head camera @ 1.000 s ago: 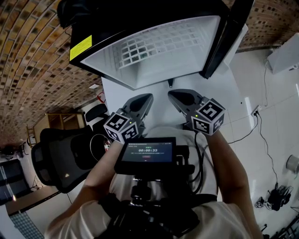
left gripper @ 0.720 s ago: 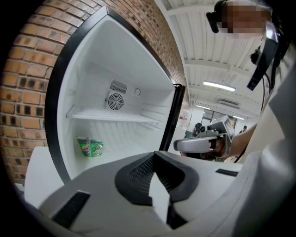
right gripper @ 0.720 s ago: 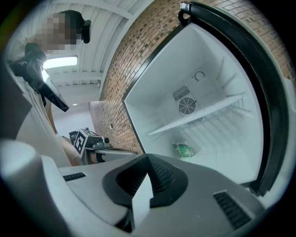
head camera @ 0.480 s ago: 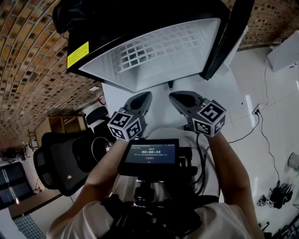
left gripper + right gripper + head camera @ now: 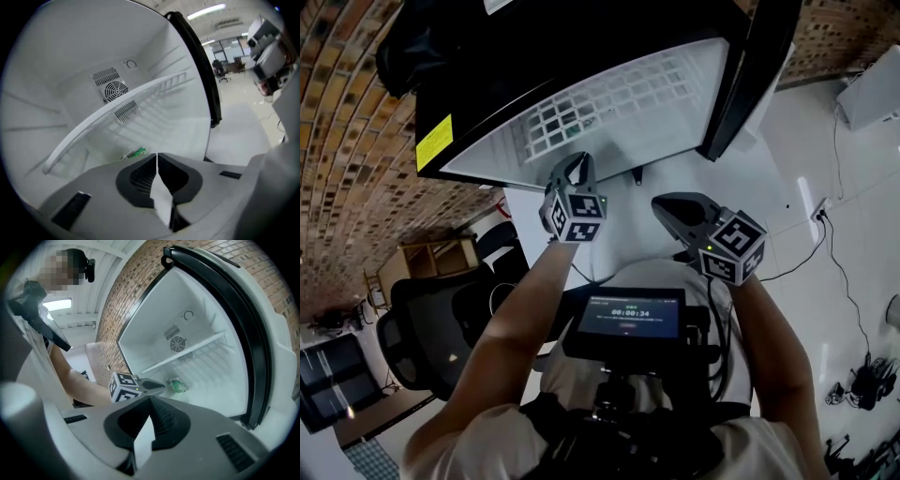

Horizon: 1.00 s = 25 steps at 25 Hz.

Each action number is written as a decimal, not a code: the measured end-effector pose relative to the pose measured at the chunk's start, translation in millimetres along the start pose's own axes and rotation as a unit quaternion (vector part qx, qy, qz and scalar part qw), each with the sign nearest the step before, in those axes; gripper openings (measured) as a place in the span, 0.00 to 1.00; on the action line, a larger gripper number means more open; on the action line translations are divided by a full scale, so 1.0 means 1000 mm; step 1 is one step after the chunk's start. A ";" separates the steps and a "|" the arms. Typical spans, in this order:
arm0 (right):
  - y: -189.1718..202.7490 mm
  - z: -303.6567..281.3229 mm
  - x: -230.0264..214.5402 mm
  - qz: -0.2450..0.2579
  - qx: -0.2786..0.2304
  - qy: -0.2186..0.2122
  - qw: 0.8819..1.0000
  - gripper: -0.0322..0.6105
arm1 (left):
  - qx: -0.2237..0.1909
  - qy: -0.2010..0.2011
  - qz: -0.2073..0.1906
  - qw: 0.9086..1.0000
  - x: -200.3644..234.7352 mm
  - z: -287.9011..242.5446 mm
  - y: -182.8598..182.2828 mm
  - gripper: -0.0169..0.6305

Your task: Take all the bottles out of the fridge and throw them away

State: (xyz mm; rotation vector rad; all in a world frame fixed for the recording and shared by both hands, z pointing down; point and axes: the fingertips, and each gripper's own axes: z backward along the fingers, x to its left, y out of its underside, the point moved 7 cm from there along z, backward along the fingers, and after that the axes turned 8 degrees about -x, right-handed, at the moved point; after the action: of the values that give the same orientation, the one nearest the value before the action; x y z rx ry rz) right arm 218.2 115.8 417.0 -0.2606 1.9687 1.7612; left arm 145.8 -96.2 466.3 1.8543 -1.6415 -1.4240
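One bottle [image 5: 136, 153], small and green-labelled, was all that showed inside the open fridge [image 5: 619, 112]. It rested on the floor of the compartment, below the wire shelf [image 5: 117, 110]. The left claw [image 5: 573, 164] was at the mouth of the fridge, pointing in and downward. In its own view the bottle lay just beyond its tips and slightly to their left, deeper in and lower. Its jaws had just been opening and stood only a slit apart, with nothing between them. The right claw [image 5: 667, 204] hung outside the fridge, well back, its jaws together and empty, so the left was plainly the nearer. The bottle was too small and blurred to be sure of, but it seemed to lie on its side with its long axis across the left claw's line of approach. If so, the jaws would need to spread much wider and close over its middle.
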 end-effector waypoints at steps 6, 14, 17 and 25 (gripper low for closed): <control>0.002 0.009 -0.013 -0.011 0.013 0.001 1.000 0.05 | 0.027 -0.085 -0.171 0.981 0.011 -0.035 -0.001 0.22; 0.005 0.014 -0.022 -0.019 0.036 -0.013 0.999 0.05 | 0.090 -0.105 -0.253 0.958 0.017 -0.075 0.014 0.45; 0.011 0.016 -0.022 -0.025 0.046 -0.018 0.998 0.05 | 0.110 -0.099 -0.278 0.949 0.024 -0.089 0.016 0.52; 0.019 0.018 -0.024 -0.034 0.061 -0.027 0.997 0.05 | 0.220 -0.053 -0.321 0.920 0.030 -0.120 0.043 0.56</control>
State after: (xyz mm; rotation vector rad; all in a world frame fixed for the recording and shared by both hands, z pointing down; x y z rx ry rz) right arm 234.8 132.1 443.7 -0.2327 1.9961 1.5836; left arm 212.2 -181.0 540.6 2.8156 -1.5645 -1.4757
